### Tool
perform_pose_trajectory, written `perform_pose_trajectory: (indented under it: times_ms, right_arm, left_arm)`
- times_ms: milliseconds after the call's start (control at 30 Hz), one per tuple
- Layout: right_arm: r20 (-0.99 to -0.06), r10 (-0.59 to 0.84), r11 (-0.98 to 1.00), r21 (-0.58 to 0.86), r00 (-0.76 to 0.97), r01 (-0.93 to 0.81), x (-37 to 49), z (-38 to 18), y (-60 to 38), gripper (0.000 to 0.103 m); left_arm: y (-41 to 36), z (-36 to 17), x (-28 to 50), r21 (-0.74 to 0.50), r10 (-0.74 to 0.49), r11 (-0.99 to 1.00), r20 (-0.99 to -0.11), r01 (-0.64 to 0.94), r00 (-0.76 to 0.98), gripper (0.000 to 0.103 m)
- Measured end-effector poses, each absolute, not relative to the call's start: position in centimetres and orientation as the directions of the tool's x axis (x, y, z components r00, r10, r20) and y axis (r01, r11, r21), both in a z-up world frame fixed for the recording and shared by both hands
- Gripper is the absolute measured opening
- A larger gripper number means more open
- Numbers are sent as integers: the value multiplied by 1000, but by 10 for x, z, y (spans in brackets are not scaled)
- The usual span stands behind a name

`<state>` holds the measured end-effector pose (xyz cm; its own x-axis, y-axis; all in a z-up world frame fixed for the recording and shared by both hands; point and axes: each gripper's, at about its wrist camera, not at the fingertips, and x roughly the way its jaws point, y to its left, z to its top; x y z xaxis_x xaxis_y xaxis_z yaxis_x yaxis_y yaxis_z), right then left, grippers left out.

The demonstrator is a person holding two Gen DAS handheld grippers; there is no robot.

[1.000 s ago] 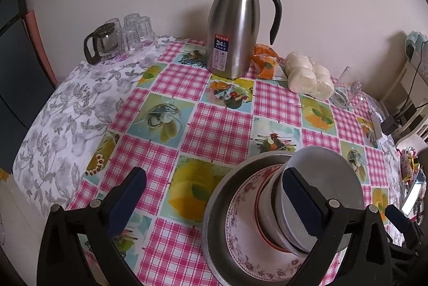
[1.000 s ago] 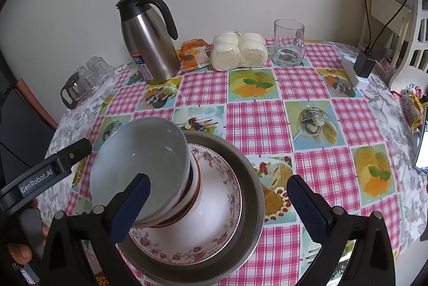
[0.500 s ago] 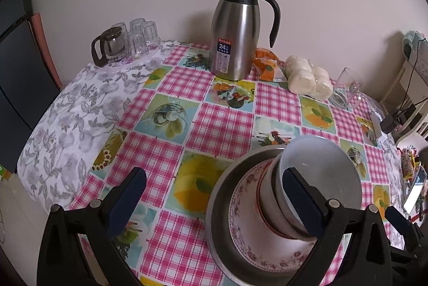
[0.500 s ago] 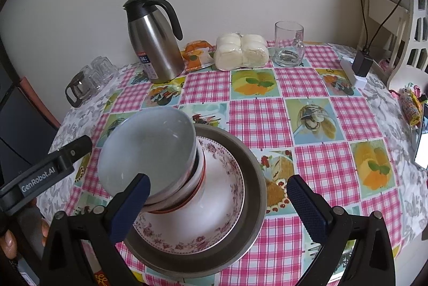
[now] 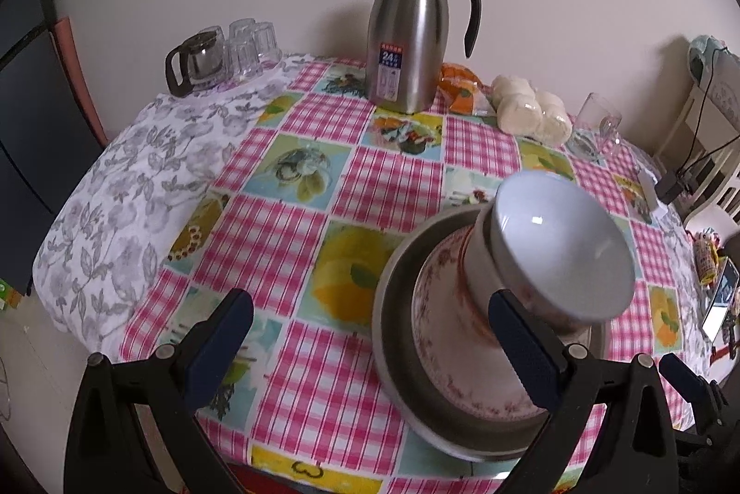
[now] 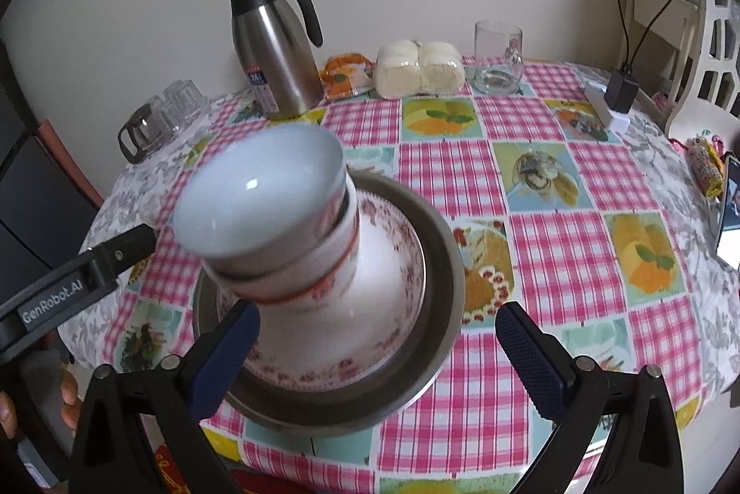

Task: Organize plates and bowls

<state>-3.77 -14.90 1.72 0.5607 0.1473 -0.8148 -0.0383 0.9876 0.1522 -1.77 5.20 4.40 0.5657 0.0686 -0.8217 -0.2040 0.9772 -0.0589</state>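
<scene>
On the table (image 6: 545,262), a stack of bowls (image 6: 277,235) is sitting inside a flowered plate (image 6: 388,299), which is lying in a metal basin (image 6: 444,309). The left tool (image 5: 370,336) and the right tool (image 6: 374,350) are both standing wide open and gripping nothing. A steel jug (image 6: 277,54) is standing at 12 o'clock from the stack.

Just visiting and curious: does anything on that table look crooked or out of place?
Nothing is spilled or broken. The stack of bowls in the floral plate sits toward one side of the metal basin, not centred. Both claws, left and right, are open and hold nothing.
</scene>
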Motion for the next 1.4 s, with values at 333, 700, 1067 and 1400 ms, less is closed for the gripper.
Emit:
perform_pose_trajectory:
  times_ms: [333, 700, 1067, 1400]
  right_arm:
    - [-844, 123, 991, 132, 522, -19, -58, -11, -156, 103]
    - [-869, 91, 994, 108, 487, 8, -74, -32, -163, 103]
    - [-882, 68, 995, 91, 465, 28, -88, -44, -171, 103]
    - [-883, 58, 997, 75, 466, 17, -93, -44, -168, 103]
  left_arm:
    - [46, 21, -41, -16, 75, 985, -858, -172, 509, 102]
    - [41, -16, -56, 12, 67, 991, -911, -136, 407, 101]
    - [38, -27, -71, 34, 73, 993, -926, -110, 371, 102]
    - [37, -27, -76, 42, 76, 994, -925, -100, 372, 102]
